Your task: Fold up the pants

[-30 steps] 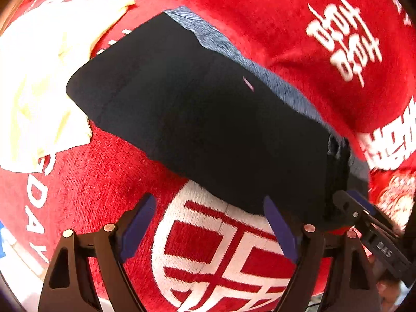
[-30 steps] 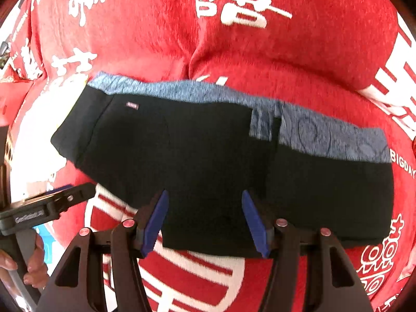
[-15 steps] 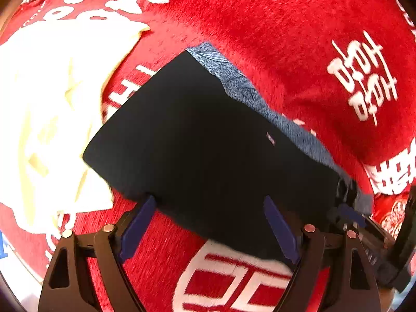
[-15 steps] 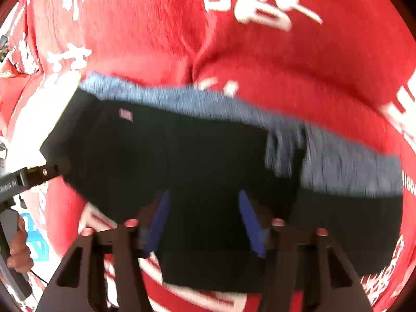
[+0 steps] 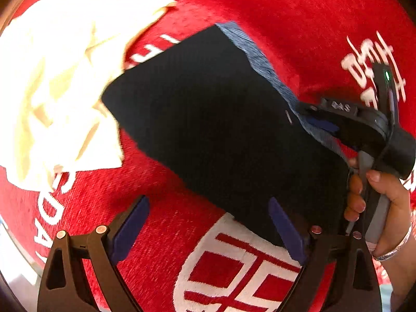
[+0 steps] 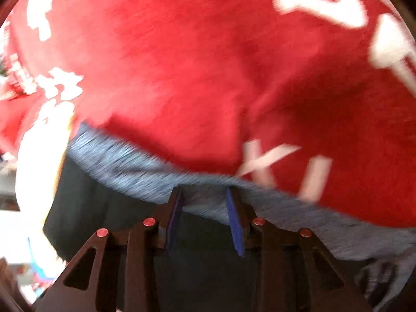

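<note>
Black pants with a blue-grey waistband lie folded flat on a red blanket. My left gripper hangs open over the pants' near edge, its right pad above the black cloth and its left pad over the blanket. My right gripper, held by a hand, is at the waistband on the right. In the blurred right wrist view my right gripper points down at the waistband, jaws closing, with waistband cloth showing between the tips.
A crumpled cream cloth lies on the blanket just left of the pants, touching their left corner, and shows as a white patch in the right wrist view. White lettering and a red-and-white emblem mark the blanket. The blanket's edge shows lower left.
My right gripper has travelled from the pants' near hem across to the waistband, and its jaws have narrowed. The left gripper has shifted a little along the near edge and stays open.
</note>
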A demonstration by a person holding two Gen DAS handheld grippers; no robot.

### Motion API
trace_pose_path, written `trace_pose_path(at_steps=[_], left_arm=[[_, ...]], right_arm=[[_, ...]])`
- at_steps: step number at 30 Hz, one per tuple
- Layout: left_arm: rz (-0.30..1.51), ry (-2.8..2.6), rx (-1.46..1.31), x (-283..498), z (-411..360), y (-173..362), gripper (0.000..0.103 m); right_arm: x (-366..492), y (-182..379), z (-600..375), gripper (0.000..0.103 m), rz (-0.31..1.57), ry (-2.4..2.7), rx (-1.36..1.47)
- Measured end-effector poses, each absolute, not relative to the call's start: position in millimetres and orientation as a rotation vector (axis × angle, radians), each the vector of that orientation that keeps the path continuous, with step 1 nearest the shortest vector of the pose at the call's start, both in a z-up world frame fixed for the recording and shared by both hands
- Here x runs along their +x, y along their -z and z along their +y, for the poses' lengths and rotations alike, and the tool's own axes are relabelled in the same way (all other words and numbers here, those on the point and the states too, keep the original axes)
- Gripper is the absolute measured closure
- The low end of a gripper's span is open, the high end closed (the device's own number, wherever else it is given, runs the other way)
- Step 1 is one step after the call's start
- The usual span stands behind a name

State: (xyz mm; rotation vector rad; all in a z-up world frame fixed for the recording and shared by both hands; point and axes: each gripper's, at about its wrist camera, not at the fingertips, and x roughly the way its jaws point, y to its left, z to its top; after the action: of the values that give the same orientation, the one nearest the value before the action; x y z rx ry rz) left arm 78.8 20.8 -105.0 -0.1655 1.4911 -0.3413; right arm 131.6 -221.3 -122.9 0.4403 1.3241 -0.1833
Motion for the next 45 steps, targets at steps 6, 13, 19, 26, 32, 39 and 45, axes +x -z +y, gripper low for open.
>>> trace_pose_path(at_steps=[6,13,19,26,32,39,45], left_arm=[[1.475,0.33,-0.24,86,31,100,0.01],[1.483,0.371,-0.299,90,31,106,0.01],[1.463,0.395,-0.394,84,48,114,0.01],[1.433,0.515,-0.619,93,56,123,0.01],[1.365,0.52,-0.746,94,73,129,0.01],[1.303,0.515,-0.707,102,68,115,0.01],[1.312,0.496,-0.647,117,44,130,0.01]], right_arm=[[94,86,-229,0.056,1.318,0.154,0.411],[-12,62,-212,0.042,1.375,0.156,0.272],[-57,83,-217,0.042,1.416,0.193,0.304],[-55,87,-215,0.037,1.41,0.197,0.328],[-49,82,-216,0.037,1.408,0.182,0.303],[-49,82,-208,0.037,1.408,0.181,0.28],[-48,82,-210,0.037,1.407,0.181,0.287]])
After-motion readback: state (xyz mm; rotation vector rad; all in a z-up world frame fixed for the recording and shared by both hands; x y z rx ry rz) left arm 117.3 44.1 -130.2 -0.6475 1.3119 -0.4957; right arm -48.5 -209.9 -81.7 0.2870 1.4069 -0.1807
